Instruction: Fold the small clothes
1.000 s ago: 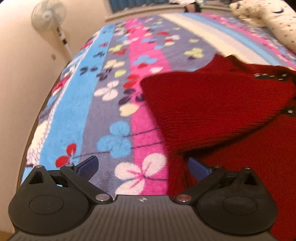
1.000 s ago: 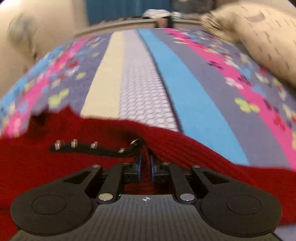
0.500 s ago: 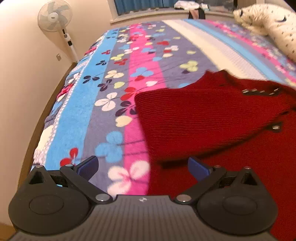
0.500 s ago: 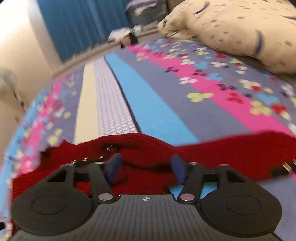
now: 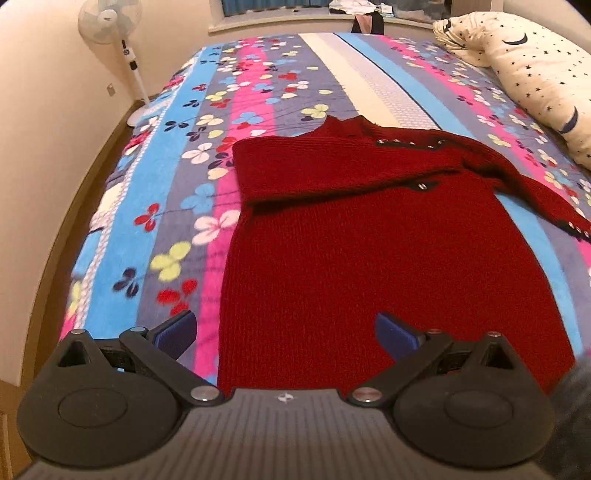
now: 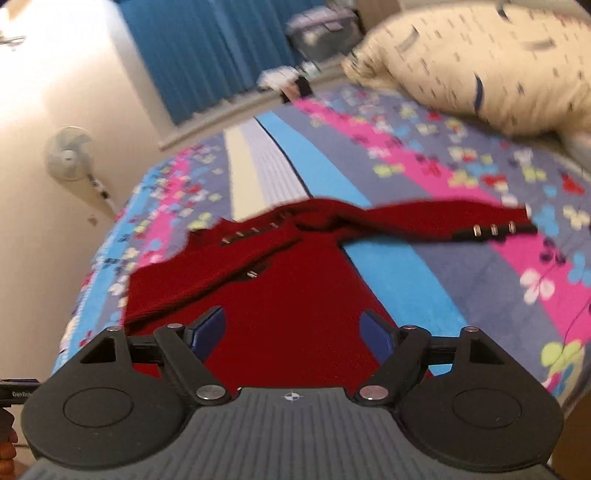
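A dark red knitted sweater (image 5: 369, 243) lies flat on the striped, flowered bedspread (image 5: 207, 155), its left sleeve folded across the chest and its right sleeve (image 6: 436, 221) stretched out to the right. My left gripper (image 5: 284, 332) hangs open above the sweater's lower hem, with nothing between its blue pads. My right gripper (image 6: 291, 328) also hovers over the sweater's (image 6: 295, 302) lower part; its jaws are opening and hold nothing.
A large star-patterned pillow (image 5: 532, 74) lies along the bed's right side. A standing fan (image 5: 110, 22) is by the wall (image 5: 44, 147) at the far left. Blue curtains (image 6: 207, 51) hang beyond the bed's far end.
Both grippers have pulled back and risen, so the whole sweater now shows. The right gripper let go of the sweater's neck area and opened. The left stayed open.
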`<action>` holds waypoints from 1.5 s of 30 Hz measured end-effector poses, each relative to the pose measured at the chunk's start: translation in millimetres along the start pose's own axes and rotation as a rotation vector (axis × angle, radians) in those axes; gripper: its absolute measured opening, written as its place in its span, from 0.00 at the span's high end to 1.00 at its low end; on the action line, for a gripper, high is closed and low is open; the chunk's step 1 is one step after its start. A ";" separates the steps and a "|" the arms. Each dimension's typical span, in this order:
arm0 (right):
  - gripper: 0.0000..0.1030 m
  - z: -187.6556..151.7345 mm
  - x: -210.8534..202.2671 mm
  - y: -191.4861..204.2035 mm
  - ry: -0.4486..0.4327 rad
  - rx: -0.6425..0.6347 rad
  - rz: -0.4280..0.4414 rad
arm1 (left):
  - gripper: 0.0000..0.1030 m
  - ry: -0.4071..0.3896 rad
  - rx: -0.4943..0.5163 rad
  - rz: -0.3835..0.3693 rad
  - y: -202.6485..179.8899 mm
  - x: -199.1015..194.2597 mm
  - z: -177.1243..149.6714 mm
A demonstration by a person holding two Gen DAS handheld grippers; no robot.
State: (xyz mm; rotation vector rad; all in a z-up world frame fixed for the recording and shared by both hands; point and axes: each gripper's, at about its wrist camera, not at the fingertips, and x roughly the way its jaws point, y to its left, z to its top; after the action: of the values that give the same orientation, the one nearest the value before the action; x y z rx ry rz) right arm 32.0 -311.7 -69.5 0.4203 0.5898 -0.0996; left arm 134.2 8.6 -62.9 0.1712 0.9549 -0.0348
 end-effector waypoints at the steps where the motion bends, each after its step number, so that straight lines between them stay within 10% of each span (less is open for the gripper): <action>1: 0.18 -1.2 -11.3 2.2 -0.012 -0.005 0.014 | 0.00 -0.002 -0.003 -0.003 -0.4 -9.9 -7.0; 20: 0.17 -46.2 -101.9 24.7 -0.016 -0.150 0.031 | 0.00 -0.036 -0.051 0.015 -19.6 -100.3 -76.3; 45: 0.17 -27.5 -33.7 -15.5 0.079 -0.076 -0.075 | 0.00 0.084 0.038 -0.016 -60.4 -35.5 -36.3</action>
State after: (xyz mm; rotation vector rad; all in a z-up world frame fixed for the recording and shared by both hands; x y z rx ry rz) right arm -13.4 -315.4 -76.9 0.3292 0.6854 -0.1326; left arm 77.9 -46.7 -62.4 0.2019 1.0395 -0.0607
